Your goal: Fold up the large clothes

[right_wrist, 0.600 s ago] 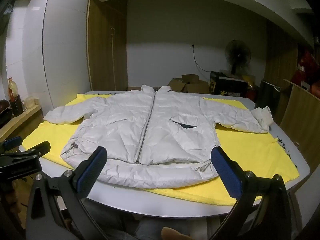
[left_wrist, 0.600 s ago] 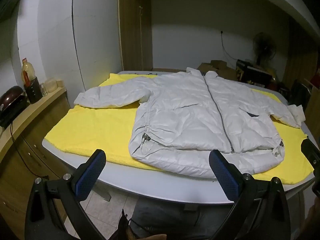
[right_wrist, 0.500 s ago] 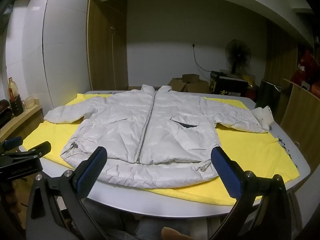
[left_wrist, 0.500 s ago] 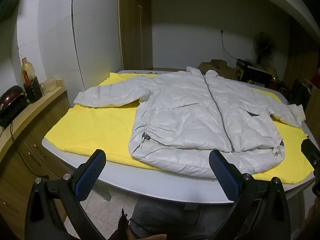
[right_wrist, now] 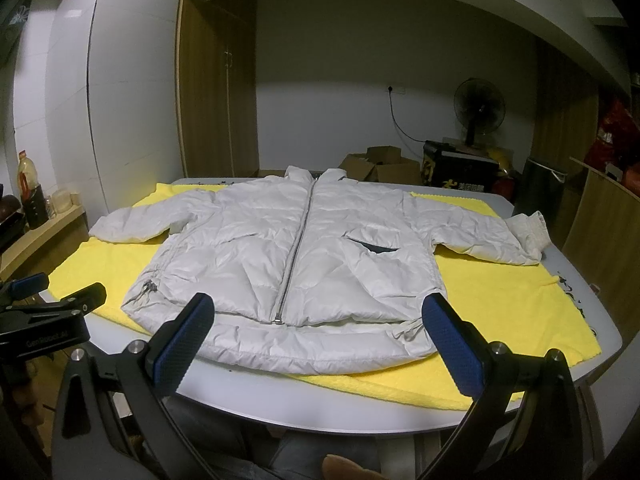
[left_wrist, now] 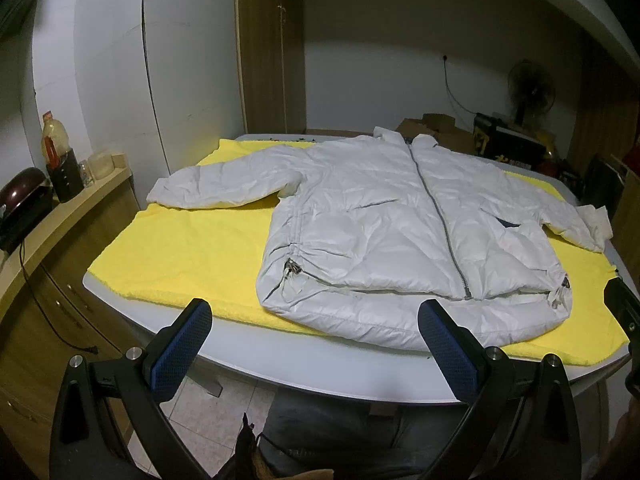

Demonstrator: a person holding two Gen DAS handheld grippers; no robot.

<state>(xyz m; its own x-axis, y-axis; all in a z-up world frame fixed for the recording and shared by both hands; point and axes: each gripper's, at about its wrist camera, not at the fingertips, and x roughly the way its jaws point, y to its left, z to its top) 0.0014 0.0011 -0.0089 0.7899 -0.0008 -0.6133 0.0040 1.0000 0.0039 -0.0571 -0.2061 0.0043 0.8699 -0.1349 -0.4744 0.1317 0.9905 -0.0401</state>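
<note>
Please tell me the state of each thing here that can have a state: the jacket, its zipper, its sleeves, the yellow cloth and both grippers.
jacket: unfolded, front up
zipper: closed
sleeves: spread out to both sides
yellow cloth: flat on the table, under the jacket
left gripper: open, holding nothing
right gripper: open, holding nothing

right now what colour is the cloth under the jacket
Bright yellow cloth, under the white jacket; clearest in the right wrist view.

A yellow towel covers the grey table. A fan stands behind cardboard boxes. A bottle sits on the wooden sideboard.
</note>
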